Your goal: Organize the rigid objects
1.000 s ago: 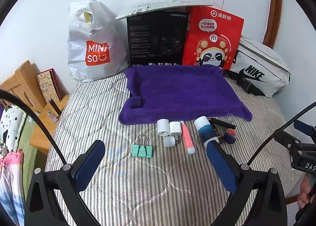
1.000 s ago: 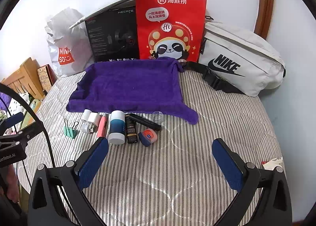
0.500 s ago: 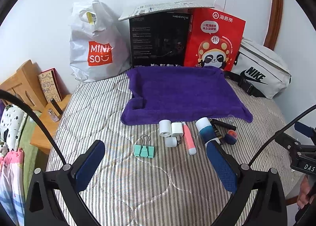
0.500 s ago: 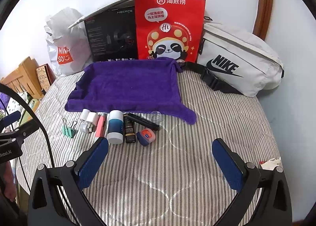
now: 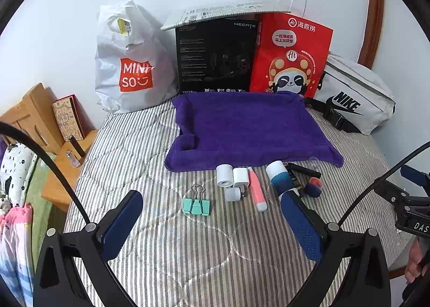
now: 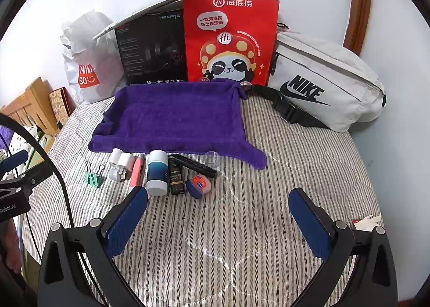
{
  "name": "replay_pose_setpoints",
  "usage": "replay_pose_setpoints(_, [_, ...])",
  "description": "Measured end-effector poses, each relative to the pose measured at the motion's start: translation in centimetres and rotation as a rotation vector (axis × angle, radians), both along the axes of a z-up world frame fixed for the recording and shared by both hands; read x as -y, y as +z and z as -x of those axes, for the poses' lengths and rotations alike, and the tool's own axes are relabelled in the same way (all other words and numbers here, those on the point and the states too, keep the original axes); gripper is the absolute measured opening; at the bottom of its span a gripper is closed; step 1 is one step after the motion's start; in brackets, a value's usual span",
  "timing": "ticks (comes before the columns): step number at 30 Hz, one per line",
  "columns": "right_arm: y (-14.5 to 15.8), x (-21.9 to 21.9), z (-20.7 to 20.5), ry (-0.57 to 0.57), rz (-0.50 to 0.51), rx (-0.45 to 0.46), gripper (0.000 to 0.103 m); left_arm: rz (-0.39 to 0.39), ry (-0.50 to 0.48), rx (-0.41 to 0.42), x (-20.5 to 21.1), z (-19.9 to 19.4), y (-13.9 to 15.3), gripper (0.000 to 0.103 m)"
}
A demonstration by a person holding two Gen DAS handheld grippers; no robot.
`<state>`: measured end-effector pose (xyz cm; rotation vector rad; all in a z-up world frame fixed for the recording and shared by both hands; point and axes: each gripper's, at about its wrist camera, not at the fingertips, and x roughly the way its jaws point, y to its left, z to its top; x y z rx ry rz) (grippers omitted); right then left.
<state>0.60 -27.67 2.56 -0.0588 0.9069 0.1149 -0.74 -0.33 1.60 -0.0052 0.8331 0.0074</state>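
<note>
The left gripper [image 5: 209, 215], jaws spread and empty, is nearer the binder clip [image 5: 196, 205] lying just ahead, below the purple towel's [image 5: 247, 127] near edge.

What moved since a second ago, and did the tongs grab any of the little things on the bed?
Nothing was grabbed. Both views drifted slightly, so the left tongs and right tongs shifted a little. Both are open and empty. The green clip, pink tube and blue-white bottle lie where they were, in front of the purple towel.
</note>
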Motion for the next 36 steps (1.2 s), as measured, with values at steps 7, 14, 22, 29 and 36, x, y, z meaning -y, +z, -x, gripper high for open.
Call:
replay_pose_setpoints(7, [0.0, -0.1, 0.0, -0.001, 0.002, 0.0, 0.103, 0.0, 0.001, 0.001, 0.0, 0.1, 0.1, 0.103])
replay_pose_setpoints(14, [0.2, 0.0, 0.1, -0.002, 0.003, 0.004, 0.103, 0.004, 0.005, -0.001, 0.0, 0.1, 0.1, 0.103])
replay_pose_setpoints(22, [0.4, 0.1, 0.2, -0.002, 0.005, 0.01, 0.103, -0.008, 0.003, 0.002, -0.3, 0.2, 0.0, 0.103])
replay_pose_setpoints(29, [0.5, 0.3, 0.0, -0.007, 0.002, 0.012, 0.103, 0.004, -0.004, 0.023, -0.9, 0.3, 0.3, 0.103])
replay_pose_setpoints(36, [0.5, 0.6, 0.1, -0.009, -0.01, 0.004, 0.103, 0.022, -0.012, 0.036, -1.4, 0.3, 0.4, 0.103])
